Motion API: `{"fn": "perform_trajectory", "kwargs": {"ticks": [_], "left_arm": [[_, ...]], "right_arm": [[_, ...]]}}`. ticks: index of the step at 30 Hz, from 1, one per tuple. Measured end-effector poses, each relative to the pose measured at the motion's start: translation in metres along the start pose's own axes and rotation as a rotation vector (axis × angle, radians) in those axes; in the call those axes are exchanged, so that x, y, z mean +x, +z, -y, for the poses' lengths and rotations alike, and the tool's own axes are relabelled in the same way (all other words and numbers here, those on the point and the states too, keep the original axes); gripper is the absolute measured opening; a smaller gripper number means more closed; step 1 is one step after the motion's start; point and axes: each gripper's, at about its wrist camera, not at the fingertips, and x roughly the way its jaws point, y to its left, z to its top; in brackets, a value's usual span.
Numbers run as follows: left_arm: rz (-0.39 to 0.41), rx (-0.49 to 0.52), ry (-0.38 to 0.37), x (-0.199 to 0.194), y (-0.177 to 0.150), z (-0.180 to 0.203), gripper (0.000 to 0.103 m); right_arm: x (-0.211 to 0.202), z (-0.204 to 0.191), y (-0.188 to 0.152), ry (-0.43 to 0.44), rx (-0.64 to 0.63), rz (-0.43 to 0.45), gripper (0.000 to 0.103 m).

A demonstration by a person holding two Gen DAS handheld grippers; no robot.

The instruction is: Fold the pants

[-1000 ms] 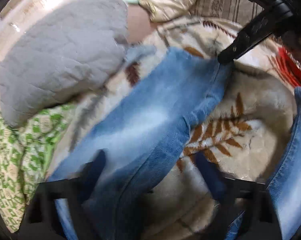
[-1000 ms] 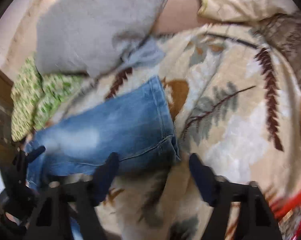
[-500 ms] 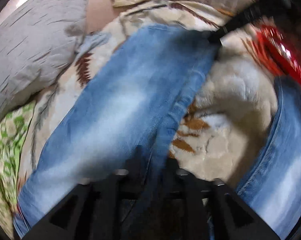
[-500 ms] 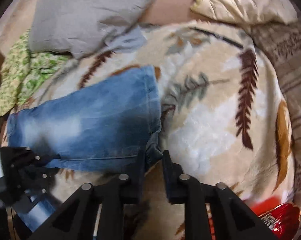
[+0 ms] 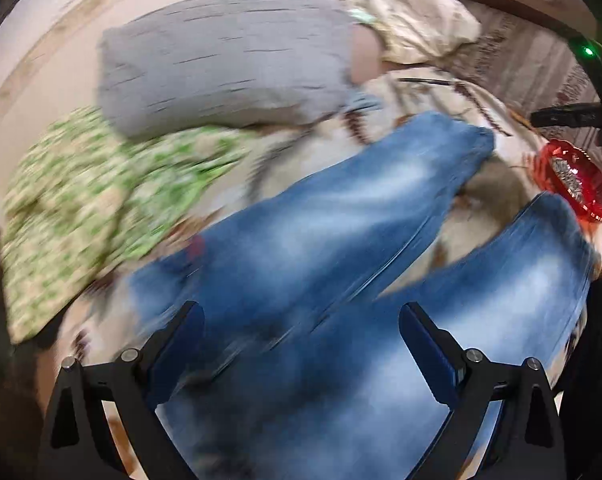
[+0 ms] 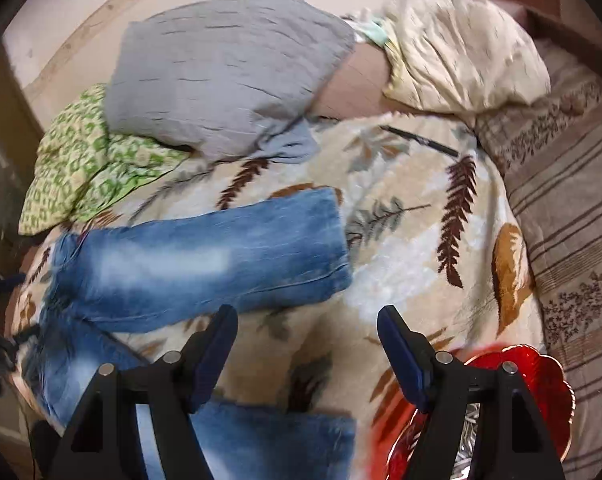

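Note:
Faded blue jeans (image 6: 205, 264) lie spread on a beige leaf-print blanket (image 6: 413, 248), the two legs apart in a V. One leg runs to a hem near the blanket's middle; the other leg (image 6: 269, 440) lies under my right gripper. My right gripper (image 6: 307, 344) is open and empty, above the blanket between the legs. In the left wrist view the jeans (image 5: 341, 240) fill the lower frame, blurred. My left gripper (image 5: 301, 344) is open and empty, above where the legs join.
A grey pillow (image 6: 229, 76), a green patterned cloth (image 6: 85, 160) and a cream pillow (image 6: 461, 52) lie at the bed's far side. A red glass dish (image 6: 513, 408) sits at the blanket's near right. A striped bedsheet (image 6: 573, 208) lies to the right.
Both grippers were shut on the jeans leg half a second ago; both have let go, opened and pulled back. The leg now lies flat on the blanket.

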Motion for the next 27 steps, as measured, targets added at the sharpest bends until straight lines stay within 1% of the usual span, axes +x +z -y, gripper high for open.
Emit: {"fn": "perform_trajectory", "kwargs": {"ticks": [3, 5, 8, 10, 11, 13, 16, 19, 20, 22, 24, 25, 27], "left_arm": [[-0.021, -0.032, 0.033, -0.035, -0.031, -0.033, 0.098], [-0.024, -0.058, 0.048, -0.054, -0.046, -0.049, 0.098], [-0.037, -0.088, 0.029, -0.054, -0.048, -0.055, 0.098], [-0.027, -0.098, 0.015, -0.045, -0.039, -0.052, 0.098], [-0.018, -0.102, -0.003, -0.039, -0.033, -0.048, 0.098], [0.002, -0.111, -0.043, -0.023, -0.015, -0.035, 0.098], [0.025, -0.124, -0.088, 0.015, 0.022, -0.012, 0.098], [0.019, -0.124, -0.100, 0.069, 0.067, 0.010, 0.098], [0.009, -0.127, -0.117, 0.089, 0.082, 0.016, 0.098], [-0.009, -0.120, -0.147, 0.122, 0.107, 0.027, 0.098], [-0.032, -0.081, -0.168, 0.158, 0.132, 0.040, 0.098], [-0.042, -0.069, -0.178, 0.170, 0.139, 0.044, 0.098], [-0.042, -0.022, -0.212, 0.196, 0.158, 0.059, 0.098]], "right_arm": [[-0.013, -0.020, -0.008, 0.033, -0.034, 0.006, 0.076], [-0.016, -0.034, -0.014, 0.047, -0.062, 0.008, 0.076], [-0.014, -0.049, -0.018, 0.060, -0.090, -0.002, 0.076], [-0.011, -0.051, -0.014, 0.058, -0.080, -0.017, 0.076], [-0.009, -0.050, -0.011, 0.059, -0.074, -0.026, 0.076], [-0.006, -0.047, -0.004, 0.063, -0.068, -0.033, 0.076], [0.003, -0.037, 0.014, 0.044, -0.058, -0.050, 0.076], [0.023, -0.028, 0.038, 0.026, -0.067, -0.079, 0.076], [0.029, -0.027, 0.043, 0.022, -0.072, -0.087, 0.076], [0.051, -0.021, 0.059, 0.015, -0.081, -0.107, 0.076], [0.081, -0.014, 0.076, 0.008, -0.088, -0.136, 0.076], [0.097, -0.010, 0.084, 0.005, -0.085, -0.149, 0.076], [0.123, -0.002, 0.097, 0.007, -0.071, -0.171, 0.076]]}}
